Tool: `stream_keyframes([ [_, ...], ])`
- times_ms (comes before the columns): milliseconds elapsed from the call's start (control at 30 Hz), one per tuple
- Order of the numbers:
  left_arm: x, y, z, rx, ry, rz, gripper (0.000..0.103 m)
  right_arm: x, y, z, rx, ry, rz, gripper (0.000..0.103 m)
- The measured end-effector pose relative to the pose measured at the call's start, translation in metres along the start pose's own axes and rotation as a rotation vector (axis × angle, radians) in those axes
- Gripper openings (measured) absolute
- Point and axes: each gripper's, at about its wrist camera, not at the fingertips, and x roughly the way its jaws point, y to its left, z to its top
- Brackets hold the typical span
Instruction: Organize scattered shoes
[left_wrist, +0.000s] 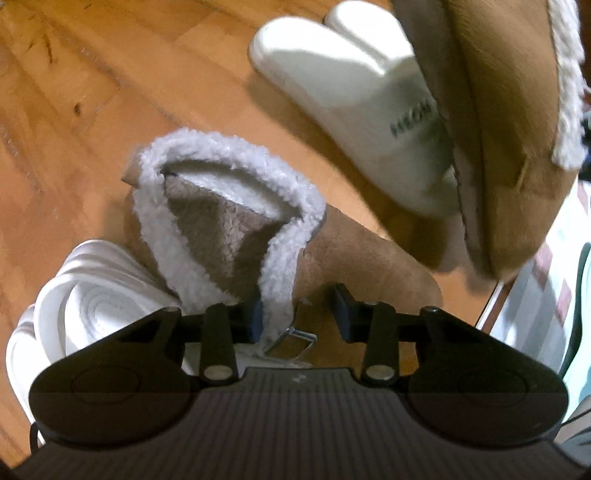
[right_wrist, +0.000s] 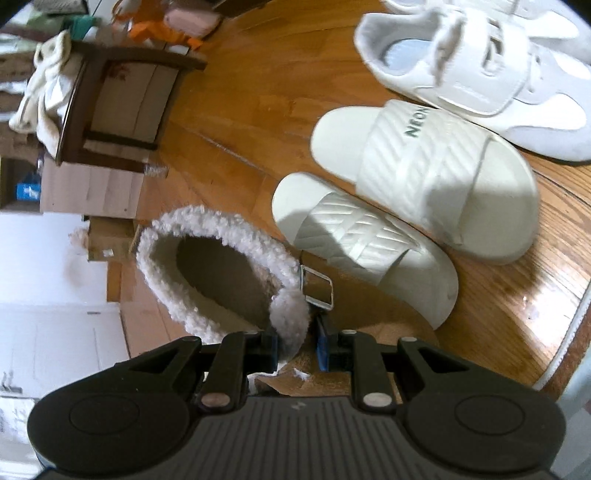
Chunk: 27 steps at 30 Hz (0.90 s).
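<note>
Two tan fleece-lined slippers are in hand at once. The left tool (left_wrist: 297, 314) stands fairly wide, its fingers straddling the fleece collar of one tan slipper (left_wrist: 229, 221) that sits on the wooden floor (left_wrist: 92, 92); whether it really grips is hard to tell. The right tool (right_wrist: 297, 347) is narrowed onto the fleece rim of the other tan slipper (right_wrist: 221, 273), beside its metal buckle (right_wrist: 317, 288); in the left view this slipper appears lifted off the floor. Already lying as pairs are the white slides (right_wrist: 424, 177) side by side and, beyond them, the white sneakers (right_wrist: 480, 81). By my judgement the task is well along: the tan pair remains to be lined up, and a white shoe (left_wrist: 85, 295) beside the left tool may still need placing.
</note>
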Motion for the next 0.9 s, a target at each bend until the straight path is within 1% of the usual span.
stream_keyframes([
  [167, -0.011, 0.01, -0.021, -0.043, -0.005, 0.003, 0.038, 0.016, 0.013, -0.007, 0.015, 0.031, 0.026, 0.019],
  [233, -0.019, 0.012, -0.03, -0.052, -0.015, -0.002, 0.037, 0.023, 0.021, -0.012, 0.0, 0.027, 0.031, 0.019],
  [267, -0.025, 0.012, -0.034, -0.054, -0.021, -0.007, 0.037, 0.029, 0.028, -0.015, -0.021, 0.028, 0.02, 0.022],
  [300, -0.03, 0.013, -0.039, -0.055, -0.027, -0.009, 0.037, 0.034, 0.032, -0.019, -0.014, 0.025, 0.024, 0.027],
  [333, -0.043, 0.008, -0.043, -0.04, -0.03, 0.017, 0.037, 0.038, 0.034, -0.022, 0.004, 0.021, 0.036, 0.043],
  [367, -0.049, 0.004, -0.045, -0.028, -0.034, 0.031, 0.036, 0.041, 0.036, -0.024, 0.022, 0.032, 0.057, 0.051],
  [433, -0.063, -0.007, -0.05, 0.006, -0.048, 0.071, 0.037, 0.042, 0.042, -0.029, 0.006, 0.05, 0.092, 0.06],
  [500, -0.081, -0.021, -0.058, 0.046, -0.067, 0.121, 0.044, 0.035, 0.052, -0.035, -0.084, 0.02, 0.088, 0.061],
  [567, -0.101, -0.035, -0.074, 0.062, -0.097, 0.156, 0.054, 0.024, 0.059, -0.043, -0.237, -0.042, 0.045, 0.062],
  [600, -0.102, -0.036, -0.077, 0.057, -0.102, 0.153, 0.058, 0.02, 0.061, -0.047, -0.313, -0.067, 0.028, 0.062],
  [633, -0.109, -0.036, -0.085, 0.032, -0.101, 0.129, 0.064, 0.02, 0.061, -0.052, -0.411, -0.078, 0.005, 0.062],
  [667, -0.114, -0.037, -0.092, 0.007, -0.1, 0.106, 0.068, 0.021, 0.061, -0.057, -0.517, -0.084, -0.02, 0.062],
  [700, -0.114, -0.035, -0.087, -0.013, -0.096, 0.091, 0.07, 0.027, 0.06, -0.063, -0.624, -0.065, -0.052, 0.062],
  [733, -0.114, -0.032, -0.089, -0.052, -0.087, 0.059, 0.075, 0.035, 0.06, -0.069, -0.731, -0.038, -0.085, 0.062],
  [767, -0.111, -0.026, -0.088, -0.078, -0.078, 0.049, 0.079, 0.044, 0.058, -0.074, -0.806, -0.006, -0.117, 0.063],
  [800, -0.108, -0.019, -0.088, -0.105, -0.069, 0.039, 0.079, 0.05, 0.056, -0.076, -0.835, 0.008, -0.141, 0.064],
  [833, -0.1, -0.01, -0.087, -0.134, -0.055, 0.047, 0.079, 0.056, 0.053, -0.078, -0.852, 0.014, -0.163, 0.072],
  [867, -0.094, -0.004, -0.087, -0.149, -0.047, 0.059, 0.079, 0.063, 0.048, -0.08, -0.854, -0.002, -0.188, 0.076],
  [900, -0.085, 0.002, -0.08, -0.155, -0.048, 0.066, 0.079, 0.066, 0.044, -0.08, -0.841, -0.01, -0.201, 0.076],
])
